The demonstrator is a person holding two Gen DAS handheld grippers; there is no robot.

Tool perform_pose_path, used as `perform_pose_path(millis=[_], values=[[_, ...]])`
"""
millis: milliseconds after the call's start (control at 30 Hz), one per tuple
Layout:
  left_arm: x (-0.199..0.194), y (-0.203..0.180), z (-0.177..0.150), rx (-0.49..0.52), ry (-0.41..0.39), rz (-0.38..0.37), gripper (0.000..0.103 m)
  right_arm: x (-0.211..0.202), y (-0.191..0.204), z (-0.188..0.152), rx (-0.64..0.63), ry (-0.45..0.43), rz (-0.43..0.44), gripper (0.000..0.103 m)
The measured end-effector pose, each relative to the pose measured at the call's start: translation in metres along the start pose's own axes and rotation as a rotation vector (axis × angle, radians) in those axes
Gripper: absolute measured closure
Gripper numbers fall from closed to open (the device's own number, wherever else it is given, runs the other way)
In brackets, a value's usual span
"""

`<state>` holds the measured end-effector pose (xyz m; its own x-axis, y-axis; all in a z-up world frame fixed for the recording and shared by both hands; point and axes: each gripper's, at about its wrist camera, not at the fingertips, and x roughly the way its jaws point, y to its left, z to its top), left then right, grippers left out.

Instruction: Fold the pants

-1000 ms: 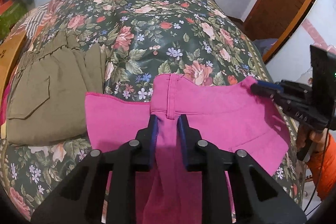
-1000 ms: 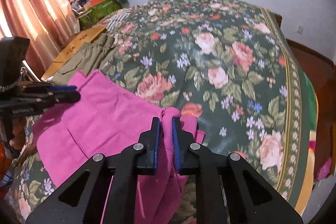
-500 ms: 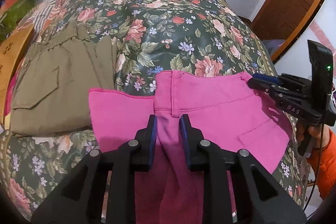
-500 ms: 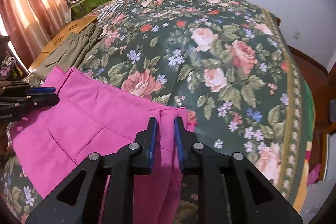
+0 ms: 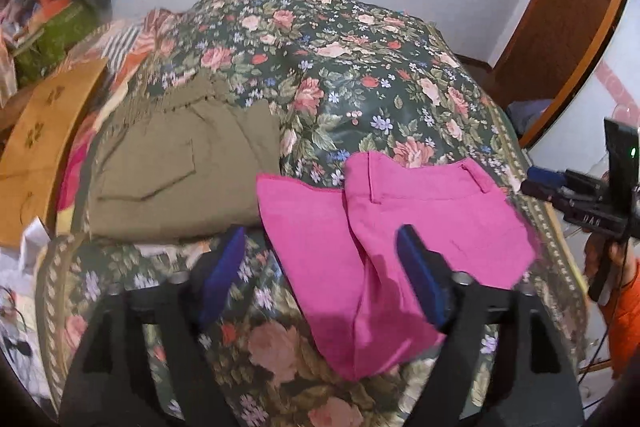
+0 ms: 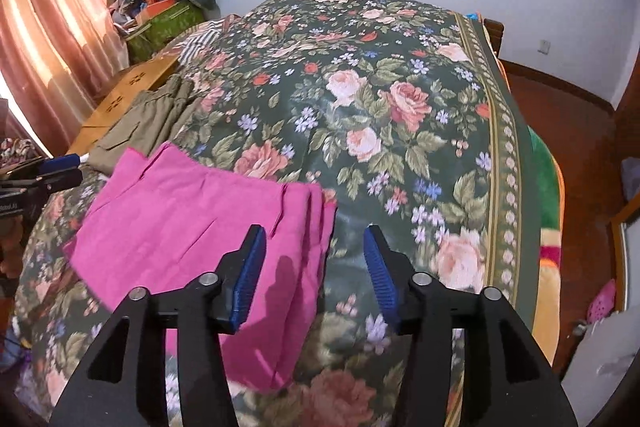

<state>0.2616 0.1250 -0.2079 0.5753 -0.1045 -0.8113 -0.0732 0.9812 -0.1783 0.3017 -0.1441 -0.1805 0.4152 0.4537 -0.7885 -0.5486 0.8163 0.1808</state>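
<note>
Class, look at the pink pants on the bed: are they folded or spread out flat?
Folded. The pink pants lie doubled on the floral bedspread, waistband on top and stacked layered edges along the right side. Both grippers are open, clear of the cloth.

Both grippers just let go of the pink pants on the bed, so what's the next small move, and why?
Probably lift both away: the left gripper and right gripper have just been opening, nothing between the jaws. The bright pink cotton pants lie folded on the floral bedspread, beside the folded olive pants.
</note>
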Motion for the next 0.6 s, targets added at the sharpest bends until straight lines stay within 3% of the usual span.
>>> perform_pose_path(millis=[167,300,600], values=[[0.012,0.001,-0.012,-0.061,0.057,-0.062,0.015,0.006,0.006,-0.014,0.027,0.033,0.032,0.04],[0.031,-0.003,-0.022,-0.07,0.115,-0.09,0.015,0.018,0.005,-0.024,0.069,0.083,0.072,0.04],[0.055,-0.01,-0.026,-0.04,0.134,-0.052,0.012,0.042,-0.003,-0.033,0.132,0.131,0.125,0.035]])
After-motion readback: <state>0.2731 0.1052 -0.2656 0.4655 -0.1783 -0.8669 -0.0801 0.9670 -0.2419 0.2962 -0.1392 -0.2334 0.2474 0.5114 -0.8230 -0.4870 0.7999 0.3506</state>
